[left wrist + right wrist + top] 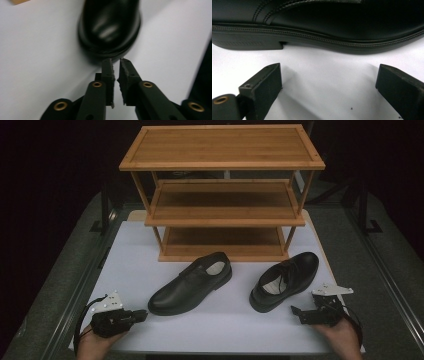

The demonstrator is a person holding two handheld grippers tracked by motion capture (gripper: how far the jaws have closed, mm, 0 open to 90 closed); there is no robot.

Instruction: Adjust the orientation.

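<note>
At the lower centre of the high view, two black shoes, the left shoe and the right shoe, lie on the white tabletop before the wooden rack, likely awaiting shelving. The left claw, nearly closed and empty, points at its shoe's toe, while the right claw gapes wide beside its shoe's sole, ready to grip.

Glossy black leather shoes; wooden rack; matt white tabletop.
</note>
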